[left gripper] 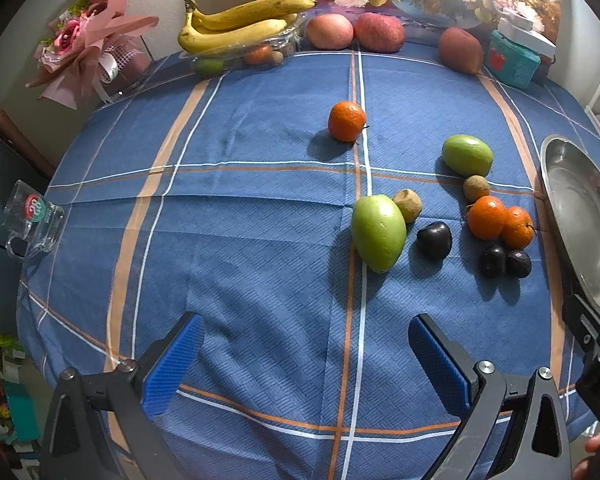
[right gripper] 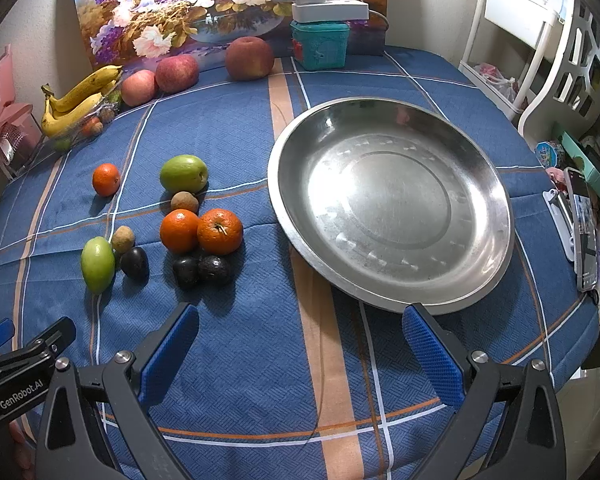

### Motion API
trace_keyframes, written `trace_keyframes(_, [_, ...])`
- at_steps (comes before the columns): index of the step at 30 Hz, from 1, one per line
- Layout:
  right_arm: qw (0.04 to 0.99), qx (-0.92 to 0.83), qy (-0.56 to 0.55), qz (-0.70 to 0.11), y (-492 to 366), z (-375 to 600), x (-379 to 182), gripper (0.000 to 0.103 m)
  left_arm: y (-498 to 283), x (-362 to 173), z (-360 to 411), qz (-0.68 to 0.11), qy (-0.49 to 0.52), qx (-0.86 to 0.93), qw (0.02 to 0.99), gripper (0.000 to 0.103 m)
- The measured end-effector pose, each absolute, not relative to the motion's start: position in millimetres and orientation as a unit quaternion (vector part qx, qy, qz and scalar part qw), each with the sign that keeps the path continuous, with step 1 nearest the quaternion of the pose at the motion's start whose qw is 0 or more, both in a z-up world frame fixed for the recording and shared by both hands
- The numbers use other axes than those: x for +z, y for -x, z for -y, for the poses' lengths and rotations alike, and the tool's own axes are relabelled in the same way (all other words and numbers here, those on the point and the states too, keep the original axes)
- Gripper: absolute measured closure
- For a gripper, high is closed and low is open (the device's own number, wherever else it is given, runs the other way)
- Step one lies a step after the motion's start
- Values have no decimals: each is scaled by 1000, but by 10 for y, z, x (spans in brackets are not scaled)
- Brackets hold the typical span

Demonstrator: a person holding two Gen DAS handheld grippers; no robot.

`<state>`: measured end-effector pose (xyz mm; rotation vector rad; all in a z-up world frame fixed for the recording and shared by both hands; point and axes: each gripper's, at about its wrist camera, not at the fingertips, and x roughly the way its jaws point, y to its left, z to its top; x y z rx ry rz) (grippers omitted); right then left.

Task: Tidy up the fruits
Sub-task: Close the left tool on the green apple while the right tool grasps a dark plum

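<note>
Left gripper (left gripper: 304, 356) spread, empty | right gripper (right gripper: 300, 344) spread, empty | green fruit (left gripper: 378, 232) likely firm, smooth, slippery: pinch across narrow middle | pan (right gripper: 392, 204) bare

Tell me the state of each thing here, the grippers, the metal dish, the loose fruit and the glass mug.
Left gripper: open, holding nothing.
Right gripper: open, holding nothing.
Metal dish: upright, no fruit in it.
Loose fruit: on the tablecloth, beside the dish.
Glass mug: lying on its side at the table edge.
</note>
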<state>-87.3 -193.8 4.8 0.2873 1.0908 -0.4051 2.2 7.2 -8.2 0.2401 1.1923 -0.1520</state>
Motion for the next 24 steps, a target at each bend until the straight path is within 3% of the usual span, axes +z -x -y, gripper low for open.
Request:
trace_keyframes(16, [840,-115,-163,-505,470,1683,110,3,-512,23,-206,-521,4,-129,843,0])
trace_keyframes(21, [829,-110,-185,-516,320,1664,41,35,-578,-69,-149,-537,4,-142,831,0])
trace_keyframes(24, [819,-98,-192,-531,231,1645,-31,41,-624,-159,-128,-552,0,-131,823,3])
